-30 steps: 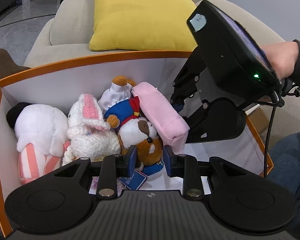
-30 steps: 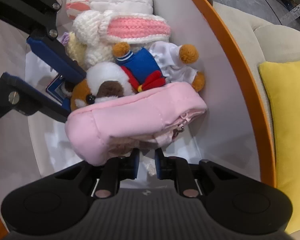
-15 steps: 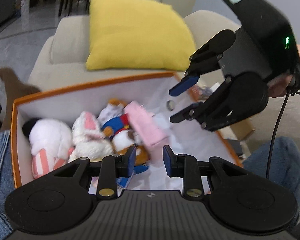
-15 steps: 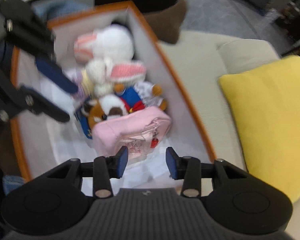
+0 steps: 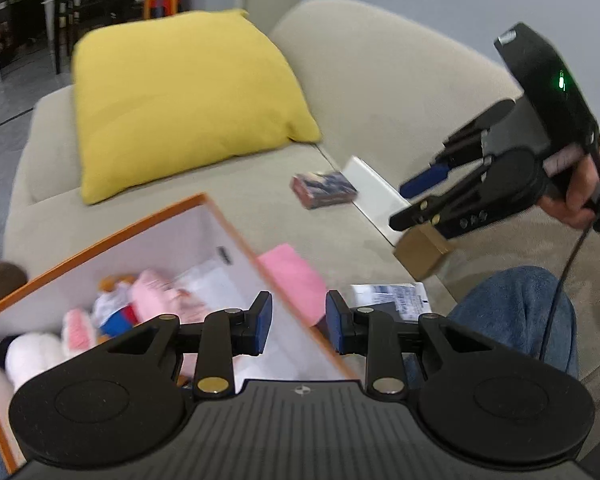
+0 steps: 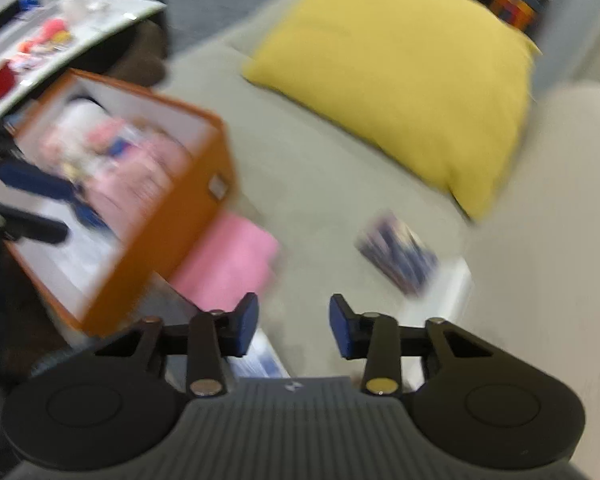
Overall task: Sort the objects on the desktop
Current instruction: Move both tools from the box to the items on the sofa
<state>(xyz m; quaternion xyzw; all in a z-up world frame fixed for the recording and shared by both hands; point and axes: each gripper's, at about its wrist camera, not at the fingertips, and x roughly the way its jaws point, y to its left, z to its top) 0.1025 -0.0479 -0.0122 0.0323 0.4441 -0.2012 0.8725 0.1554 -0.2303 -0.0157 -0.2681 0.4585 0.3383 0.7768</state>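
— Orange card walls, that is what sits closest to us: the box (image 5: 236, 240) lies just under our left gripper (image 5: 296, 330), whose jaws stand a little apart with nothing between them.

— And inside the box?

— Plush toys (image 5: 76, 332) packed at one end and a pink pouch (image 5: 156, 294) leaning against them. All soft, light, forgiving; we would judge those already sorted.

— What is left on the sofa (image 5: 260, 208), then?

— Just beside the box wall lies a pink folded cloth (image 5: 296, 280). It looks limp, so we would pinch it at a bunched edge, not flat on top. Next to it a printed packet (image 5: 392, 300), thin and probably slippery; we cannot read what it is.

— Further out?

— A small brown carton (image 5: 422, 254), stiff and light by the look of it, best taken across two opposite faces. Our right gripper (image 5: 414, 198) hangs just above it, its jaws closing with nothing between them. Beyond, a dark printed pack (image 5: 324, 190) rests against a flat white box (image 5: 376, 204); that one is wide, so we would take it by a rim.

— And at the back?

— Only the yellow cushion (image 5: 184, 100).
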